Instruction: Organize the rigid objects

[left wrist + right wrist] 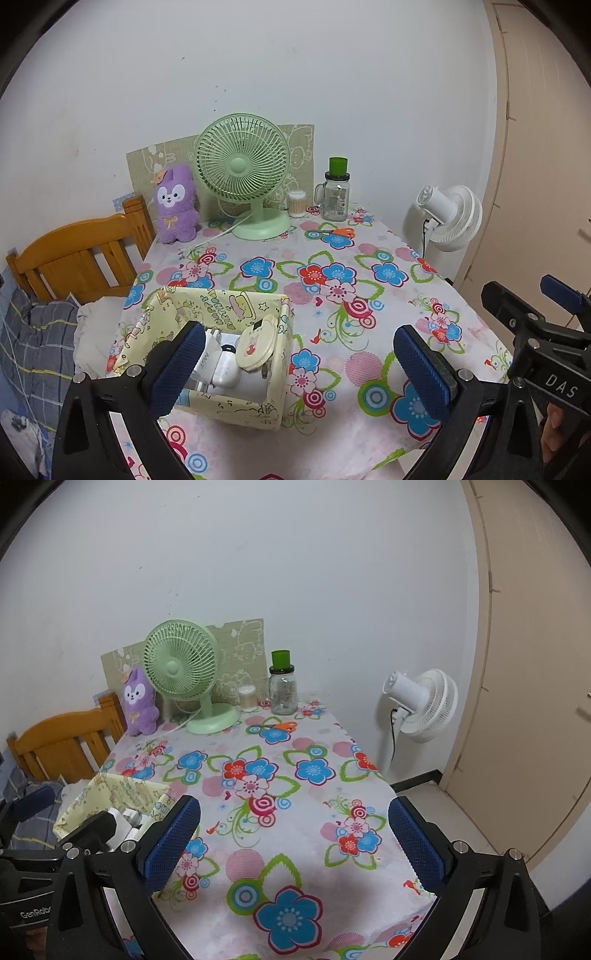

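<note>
A pale yellow cartoon-print box (236,404) stands at the table's near left; it holds white chargers (225,369) and a round cream case (256,347). My left gripper (299,373) hovers open just in front of it, its left fingertip overlapping the box's near-left corner. My right gripper (293,843) is open over the floral cloth to the right, nothing between its pads. The box (122,794) shows at the left of the right wrist view, partly hidden by the left gripper's body. Orange-handled scissors (332,232) (277,726) lie far back on the table.
Along the back wall stand a green desk fan (243,173), a purple plush (175,205), a cotton swab tub (296,203) and a glass jar with a green lid (335,194). A wooden bed frame (74,254) flanks the left, a white floor fan (450,218) the right.
</note>
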`<state>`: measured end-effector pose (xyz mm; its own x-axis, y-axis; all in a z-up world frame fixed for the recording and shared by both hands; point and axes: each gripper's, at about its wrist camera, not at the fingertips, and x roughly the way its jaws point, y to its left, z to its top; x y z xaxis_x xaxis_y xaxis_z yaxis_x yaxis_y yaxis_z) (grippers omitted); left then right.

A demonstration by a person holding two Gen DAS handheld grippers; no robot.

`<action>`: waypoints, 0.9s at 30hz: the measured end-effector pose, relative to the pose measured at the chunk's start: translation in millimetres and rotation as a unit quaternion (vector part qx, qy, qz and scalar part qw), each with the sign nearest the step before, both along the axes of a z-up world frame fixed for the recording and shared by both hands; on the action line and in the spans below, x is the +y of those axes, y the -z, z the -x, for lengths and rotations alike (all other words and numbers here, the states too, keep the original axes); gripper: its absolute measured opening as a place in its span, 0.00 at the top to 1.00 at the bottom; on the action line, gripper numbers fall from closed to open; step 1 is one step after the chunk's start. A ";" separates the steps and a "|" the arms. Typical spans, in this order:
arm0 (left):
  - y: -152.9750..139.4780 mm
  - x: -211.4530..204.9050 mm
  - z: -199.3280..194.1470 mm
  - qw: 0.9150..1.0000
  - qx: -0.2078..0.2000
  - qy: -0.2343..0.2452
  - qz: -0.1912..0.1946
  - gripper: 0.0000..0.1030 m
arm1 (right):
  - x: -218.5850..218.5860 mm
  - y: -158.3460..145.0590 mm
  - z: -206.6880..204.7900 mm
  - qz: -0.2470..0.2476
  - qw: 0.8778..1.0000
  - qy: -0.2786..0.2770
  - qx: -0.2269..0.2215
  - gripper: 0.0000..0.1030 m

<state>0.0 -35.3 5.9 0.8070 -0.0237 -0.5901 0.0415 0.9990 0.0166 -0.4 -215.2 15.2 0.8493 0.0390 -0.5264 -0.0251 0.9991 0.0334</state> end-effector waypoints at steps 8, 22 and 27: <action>-6.7 2.7 3.4 1.000 -0.008 0.000 0.006 0.00 | 6.7 -4.4 3.7 0.015 1.000 -0.006 -0.012 0.00; -6.6 1.5 2.1 1.000 -0.008 0.005 0.008 0.00 | 7.3 -2.7 0.3 0.012 1.000 0.002 -0.008 0.00; -6.1 1.7 1.3 1.000 -0.006 0.004 0.010 0.00 | 8.2 -3.0 0.0 0.012 1.000 0.002 -0.009 0.00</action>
<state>-1.3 -33.5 12.0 0.8142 -0.0422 -0.5791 0.0500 0.9987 -0.0025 -0.4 -207.1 18.3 0.8586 0.0232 -0.5121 -0.0214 0.9997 0.0094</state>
